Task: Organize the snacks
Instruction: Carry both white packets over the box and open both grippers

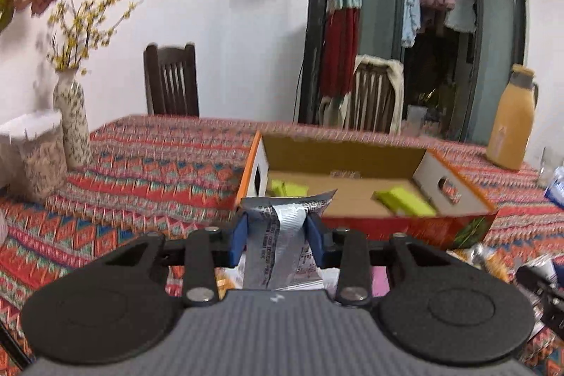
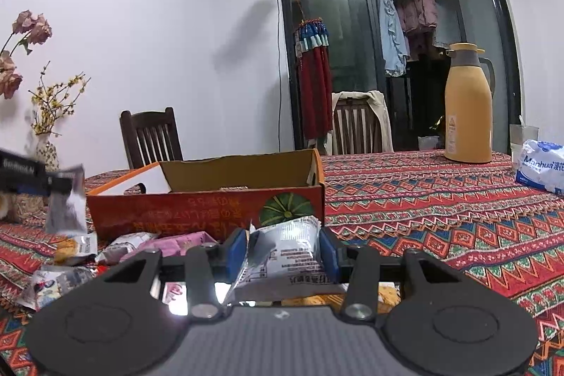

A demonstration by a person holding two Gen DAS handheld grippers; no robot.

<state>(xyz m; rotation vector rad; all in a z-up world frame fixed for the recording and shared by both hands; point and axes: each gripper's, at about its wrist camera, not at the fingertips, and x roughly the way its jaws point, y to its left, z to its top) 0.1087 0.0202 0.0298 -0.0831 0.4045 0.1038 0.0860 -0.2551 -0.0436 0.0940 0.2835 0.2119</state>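
Where patterned tablecloth point(image 2: 423, 199) spreads, cardboard box point(image 2: 211, 203), yellow thermos point(image 2: 467, 108), white wall point(image 2: 141, 23).

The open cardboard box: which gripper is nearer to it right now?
Left. The left gripper, shut on a silver packet, is raised at the cardboard box near wall. The right gripper holds its own silver sachet lower, behind the loose snack pile.

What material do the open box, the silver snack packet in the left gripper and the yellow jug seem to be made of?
Open box: cardboard, it seems; plain brown matte inside, printed orange outside, with a rough cut top edge.
Silver snack packet: probably metallised plastic film; shiny, creased, crumpled between the pads.
Yellow jug: looks like plastic or coated metal, smooth, satin; which of the two I cannot tell.
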